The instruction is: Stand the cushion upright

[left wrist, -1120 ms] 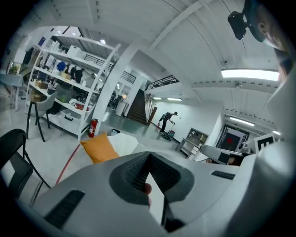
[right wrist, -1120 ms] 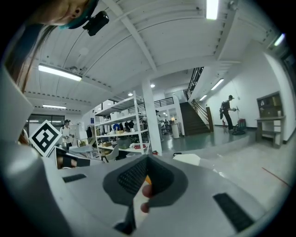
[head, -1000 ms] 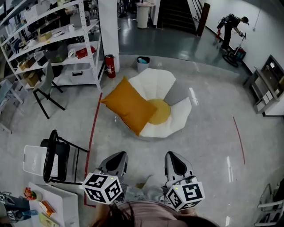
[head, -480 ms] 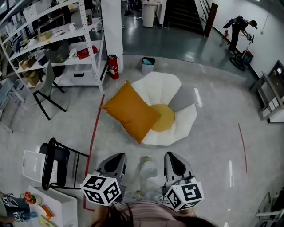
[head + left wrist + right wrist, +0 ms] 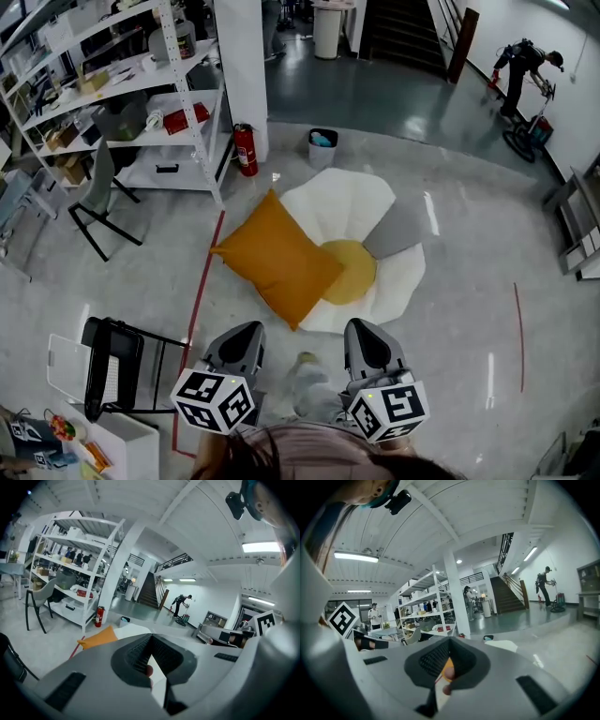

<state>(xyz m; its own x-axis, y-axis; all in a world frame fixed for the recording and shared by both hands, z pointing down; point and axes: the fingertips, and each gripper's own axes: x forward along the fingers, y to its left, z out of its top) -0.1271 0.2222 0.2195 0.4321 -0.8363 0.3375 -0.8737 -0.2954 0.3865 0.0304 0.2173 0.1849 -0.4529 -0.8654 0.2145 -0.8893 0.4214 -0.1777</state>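
left gripper (image 5: 246, 330) – jaws together, nothing between | right gripper (image 5: 364, 328) – jaws together, empty | cushion (image 5: 278, 257): orange, lying over the 9 o'clock edge of white mat (image 5: 342, 202), on the floor at 12 o'clock from both grippers, well apart | chair (image 5: 117, 356): at 9 o'clock of left gripper

A lab-like workspace hall: stocked metal shelving (image 5: 112, 89), staircase (image 5: 403, 33), fire extinguisher (image 5: 247, 155).

Glossy grey floor (image 5: 469, 281), white shelving (image 5: 141, 84), 1 white pillar (image 5: 239, 66), dark staircase (image 5: 403, 28) beyond.
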